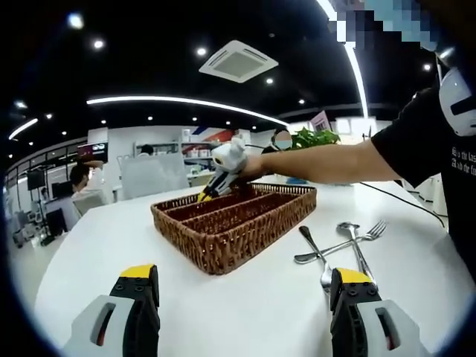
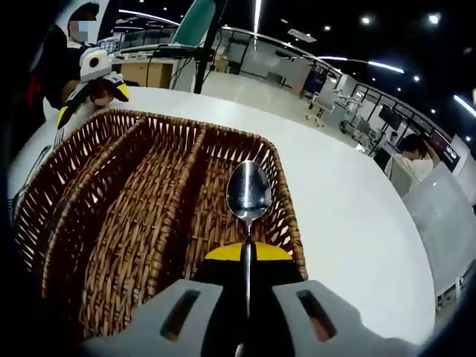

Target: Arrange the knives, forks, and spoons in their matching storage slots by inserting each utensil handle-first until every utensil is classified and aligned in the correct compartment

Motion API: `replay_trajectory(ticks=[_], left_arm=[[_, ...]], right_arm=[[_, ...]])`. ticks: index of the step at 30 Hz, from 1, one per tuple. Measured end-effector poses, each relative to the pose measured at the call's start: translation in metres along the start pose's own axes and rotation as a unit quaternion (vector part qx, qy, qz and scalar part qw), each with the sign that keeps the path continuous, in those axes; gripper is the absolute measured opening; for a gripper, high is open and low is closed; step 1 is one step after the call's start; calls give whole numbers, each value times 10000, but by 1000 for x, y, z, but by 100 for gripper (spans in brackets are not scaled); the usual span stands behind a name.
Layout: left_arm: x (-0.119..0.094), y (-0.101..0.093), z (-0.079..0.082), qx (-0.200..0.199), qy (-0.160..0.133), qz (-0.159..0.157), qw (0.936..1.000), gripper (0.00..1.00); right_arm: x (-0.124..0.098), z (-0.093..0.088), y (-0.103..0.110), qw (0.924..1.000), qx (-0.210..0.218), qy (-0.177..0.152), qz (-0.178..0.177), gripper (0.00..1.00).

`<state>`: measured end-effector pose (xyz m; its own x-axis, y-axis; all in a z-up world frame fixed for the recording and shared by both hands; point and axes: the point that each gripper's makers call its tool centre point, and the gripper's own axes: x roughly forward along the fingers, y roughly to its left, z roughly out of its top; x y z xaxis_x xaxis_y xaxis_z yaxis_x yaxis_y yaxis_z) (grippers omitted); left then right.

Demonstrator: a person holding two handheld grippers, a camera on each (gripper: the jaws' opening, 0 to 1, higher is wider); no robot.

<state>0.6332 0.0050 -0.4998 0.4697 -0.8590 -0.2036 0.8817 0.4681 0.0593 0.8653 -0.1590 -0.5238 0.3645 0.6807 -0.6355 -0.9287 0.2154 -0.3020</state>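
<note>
A brown wicker basket (image 1: 223,242) with three long compartments stands mid-table. My right gripper (image 1: 206,193) reaches over its far end, on a person's outstretched arm. In the right gripper view, that gripper (image 2: 248,253) is shut on a metal spoon (image 2: 248,192). The spoon's bowl points forward above the right-hand compartment of the basket (image 2: 294,227). My left gripper (image 1: 242,286) hangs open and wide over the table, short of the basket, with nothing between its jaws. It also appears beyond the basket as the left gripper (image 2: 91,103). Loose spoons and a fork (image 1: 343,239) lie right of the basket.
The round white table (image 1: 245,312) has bare surface in front of the basket and left of it. A cable (image 1: 405,202) runs across the table on the right. A person in a black shirt (image 1: 446,149) stands at the right edge. Office desks and chairs lie beyond.
</note>
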Motion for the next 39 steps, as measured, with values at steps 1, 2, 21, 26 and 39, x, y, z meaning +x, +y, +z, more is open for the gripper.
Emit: replay_trajectory(ticks=[1, 2, 21, 26, 39], left_arm=[[0, 0, 0, -2, 3, 1, 10000, 100], [0, 1, 0, -5, 3, 9, 10000, 100], [-1, 0, 3, 17, -43, 22, 10000, 100], [1, -3, 5, 87, -77, 30, 9999, 100], [1, -6, 6, 306, -53, 47, 9995, 100]], right_arm=[[0, 0, 0, 10000, -32, 15, 10, 1], [0, 0, -1, 10000, -41, 31, 12, 1], [-57, 47, -26, 9884, 674, -578, -1235, 97], [-77, 46, -3, 9838, 740, -591, -1522, 100], [-167, 49, 56, 9353, 1567, -1399, -2847, 100]])
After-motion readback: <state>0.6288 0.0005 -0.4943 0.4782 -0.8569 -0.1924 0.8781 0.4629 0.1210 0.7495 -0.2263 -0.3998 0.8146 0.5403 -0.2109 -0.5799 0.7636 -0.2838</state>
